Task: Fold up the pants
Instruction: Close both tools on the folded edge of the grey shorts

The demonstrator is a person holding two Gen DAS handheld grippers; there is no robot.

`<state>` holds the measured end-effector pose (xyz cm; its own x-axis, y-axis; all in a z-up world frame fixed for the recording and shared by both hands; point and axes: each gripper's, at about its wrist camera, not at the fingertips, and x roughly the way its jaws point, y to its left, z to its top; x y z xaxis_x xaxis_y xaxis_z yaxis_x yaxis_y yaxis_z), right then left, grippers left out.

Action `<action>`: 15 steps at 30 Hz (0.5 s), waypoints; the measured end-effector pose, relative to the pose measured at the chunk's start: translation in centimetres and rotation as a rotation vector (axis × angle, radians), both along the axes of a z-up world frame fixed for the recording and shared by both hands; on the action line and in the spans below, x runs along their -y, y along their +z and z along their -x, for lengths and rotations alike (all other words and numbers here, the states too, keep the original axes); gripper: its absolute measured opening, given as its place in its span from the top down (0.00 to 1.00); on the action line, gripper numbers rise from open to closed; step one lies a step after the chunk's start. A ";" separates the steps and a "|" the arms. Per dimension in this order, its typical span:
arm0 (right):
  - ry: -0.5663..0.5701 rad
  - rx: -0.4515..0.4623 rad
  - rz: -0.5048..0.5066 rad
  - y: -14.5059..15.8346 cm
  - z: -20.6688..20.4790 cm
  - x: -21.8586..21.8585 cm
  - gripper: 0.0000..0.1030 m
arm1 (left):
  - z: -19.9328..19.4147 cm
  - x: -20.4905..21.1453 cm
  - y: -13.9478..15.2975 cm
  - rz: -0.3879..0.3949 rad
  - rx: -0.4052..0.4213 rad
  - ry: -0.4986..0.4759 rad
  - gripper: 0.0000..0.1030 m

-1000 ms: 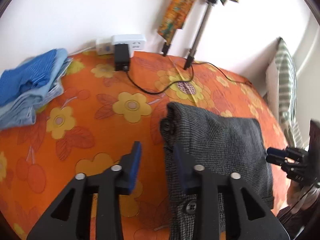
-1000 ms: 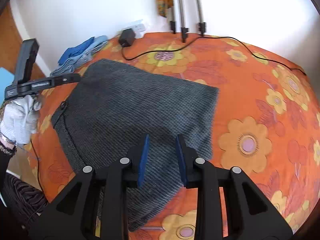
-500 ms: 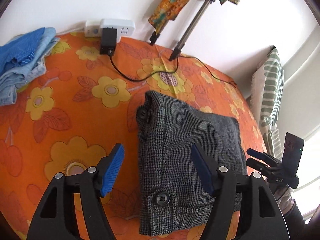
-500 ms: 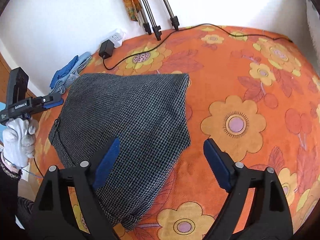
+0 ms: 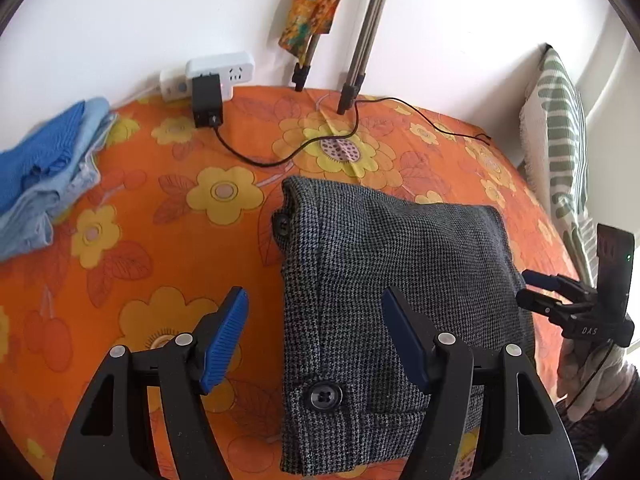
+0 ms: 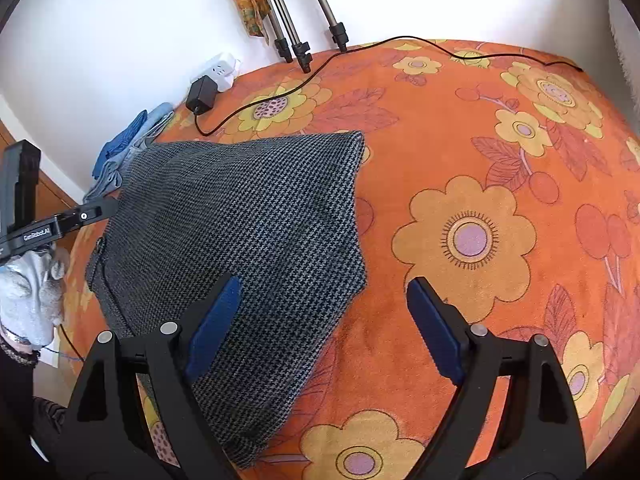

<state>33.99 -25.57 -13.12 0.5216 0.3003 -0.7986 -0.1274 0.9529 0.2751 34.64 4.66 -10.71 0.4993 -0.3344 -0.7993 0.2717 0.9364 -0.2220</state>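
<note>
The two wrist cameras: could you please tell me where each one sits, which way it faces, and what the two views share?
Left wrist: sits on the left gripper, looking down over its open fingers at the folded grey pants; the right gripper and a gloved hand show at right.
Right wrist: sits on the right gripper, open, facing down at the pants' other edge; the left gripper and gloved hand show at left.
Shared: pants, orange floral cover, power strip, blue clothes.
</note>
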 end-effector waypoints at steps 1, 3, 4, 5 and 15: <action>0.000 0.006 0.006 0.0 0.0 0.0 0.15 | 0.2 0.2 0.2 -0.015 0.013 -0.004 0.33; -0.003 0.022 0.011 0.2 0.0 0.0 0.15 | 0.4 0.4 0.5 -0.029 0.033 -0.011 0.33; -0.004 0.031 0.012 0.2 0.0 0.0 0.15 | 0.5 0.5 0.6 -0.034 0.040 -0.014 0.33; -0.005 0.036 0.013 0.3 0.0 0.0 0.15 | 0.5 0.7 0.7 -0.038 0.046 -0.017 0.33; -0.019 0.069 -0.008 0.6 0.2 0.3 0.15 | 0.2 0.4 0.6 0.002 0.060 -0.019 0.33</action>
<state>33.78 -25.86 -12.53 0.5806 0.2958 -0.7586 -0.1283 0.9533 0.2735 34.43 4.28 -10.08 0.5403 -0.3454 -0.7673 0.3022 0.9307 -0.2061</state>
